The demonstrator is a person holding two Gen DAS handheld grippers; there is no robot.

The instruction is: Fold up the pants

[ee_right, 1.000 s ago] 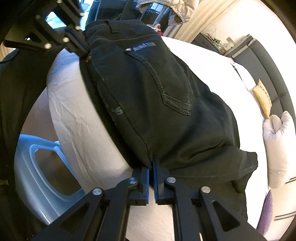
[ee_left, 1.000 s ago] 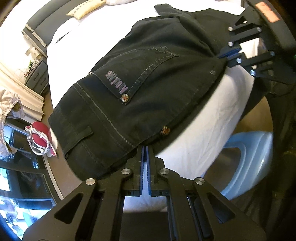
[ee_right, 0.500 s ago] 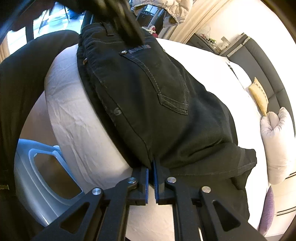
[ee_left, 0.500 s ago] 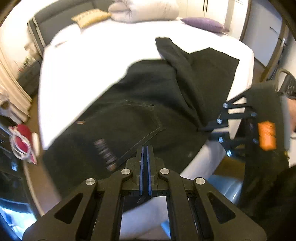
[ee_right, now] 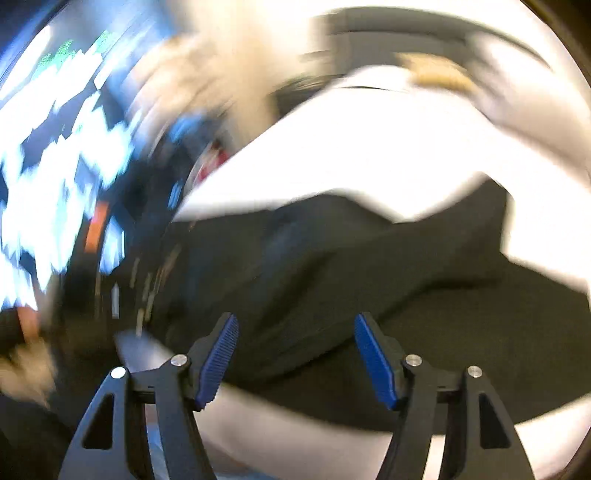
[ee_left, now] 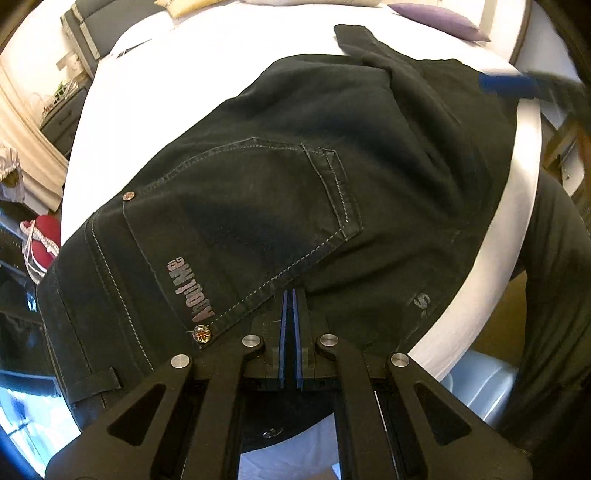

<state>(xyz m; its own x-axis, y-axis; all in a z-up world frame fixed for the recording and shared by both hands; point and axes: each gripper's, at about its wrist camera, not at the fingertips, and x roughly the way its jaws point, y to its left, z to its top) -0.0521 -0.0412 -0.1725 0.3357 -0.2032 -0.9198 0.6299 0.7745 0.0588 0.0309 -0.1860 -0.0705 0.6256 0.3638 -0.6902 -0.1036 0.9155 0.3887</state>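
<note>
So the black jeans (ee_left: 295, 177) are lying folded on the white bed (ee_left: 177, 66), waistband end hanging right at the near rounded edge of the mattress, back pocket (ee_left: 236, 221) facing up. One leg hem (ee_left: 354, 37) pokes out toward the middle of the bed. Loads of bare sheet beyond the jeans, up to the yellow cushion (ee_left: 184, 5) and purple pillow (ee_left: 439, 16) at the far side.

Left gripper (ee_left: 290, 325) is pinched tight, blue pads together, right at the pocket's lower seam near the waistband; it looks like it's clamping the denim, though the fabric between the pads is hidden. Right gripper (ee_right: 295, 354) has just been opening: jaws wide apart, nothing between them, hovering over the dark fabric (ee_right: 369, 295). That view is badly smeared. A pale blue plastic stool (ee_left: 476, 384) sits off the bed's edge below.
</note>
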